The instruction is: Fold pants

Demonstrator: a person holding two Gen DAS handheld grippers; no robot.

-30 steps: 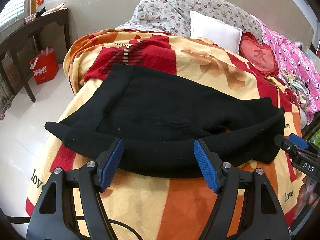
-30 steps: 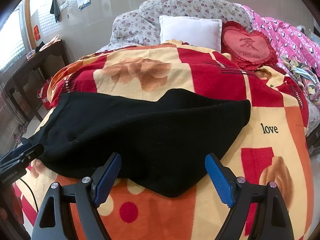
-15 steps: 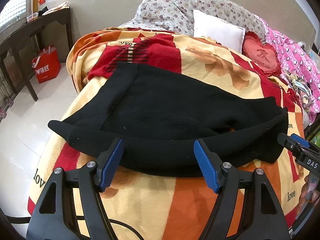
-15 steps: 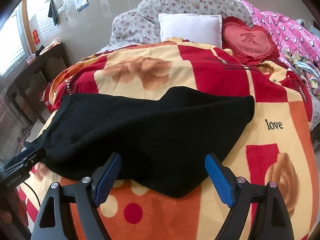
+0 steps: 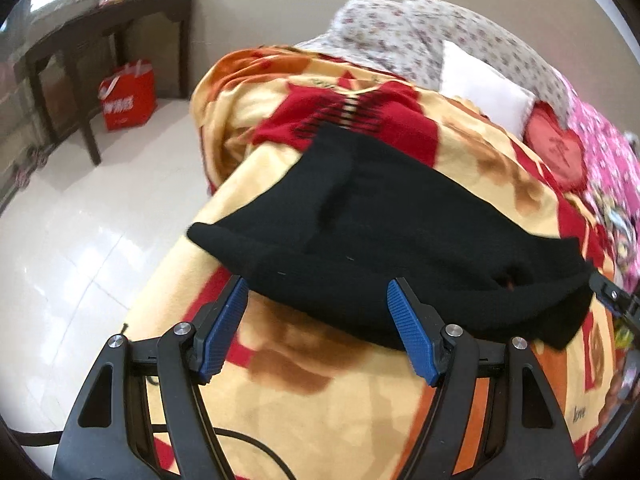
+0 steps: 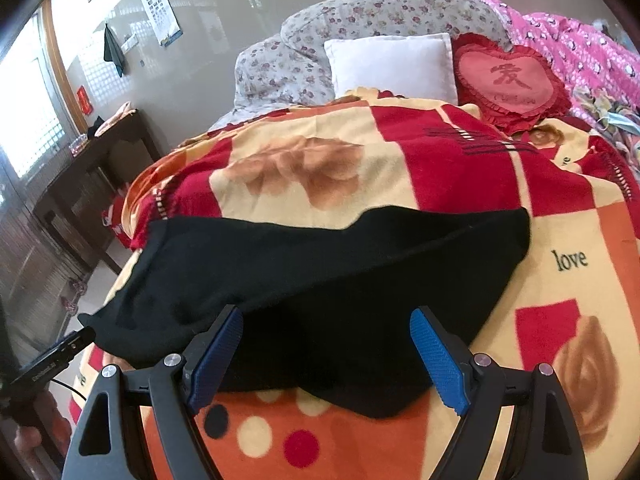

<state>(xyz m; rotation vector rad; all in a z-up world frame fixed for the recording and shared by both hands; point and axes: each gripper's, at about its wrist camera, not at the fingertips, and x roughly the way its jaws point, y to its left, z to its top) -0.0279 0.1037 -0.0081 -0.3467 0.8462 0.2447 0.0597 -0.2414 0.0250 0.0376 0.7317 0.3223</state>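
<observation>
The black pants (image 5: 400, 232) lay on the bed's patterned blanket (image 5: 360, 400), already doubled into a broad dark slab whose long axis ran across both views, roughly left to right in front of the person. The left hand-held gripper (image 5: 316, 332) hovered with its jaws spread wide and nothing between them, its blue pads (image 5: 224, 328) just short of the near folded edge, toward the left end of the garment where a narrow tip (image 5: 208, 236) pointed out over the bed's side. The right hand-held gripper (image 6: 324, 356) was likewise spread and empty, its fingers straddling the near edge close to the pants' lower right corner (image 6: 376, 404); whether the pads touched the cloth could not be told. Each gripper showed at the margin of the other's view, beside opposite ends of the garment, so neither was clearly nearer: each stood by its own end. The pants lay directly ahead of both grippers and slightly below. Judging from this, the next fold would likely need both near corners pinched and carried along or across that long axis, and the soft knit might sag or slip if only one layer were caught. A white pillow (image 6: 392, 64) and a red heart cushion (image 6: 512, 80) sat well apart at the bed's head.
</observation>
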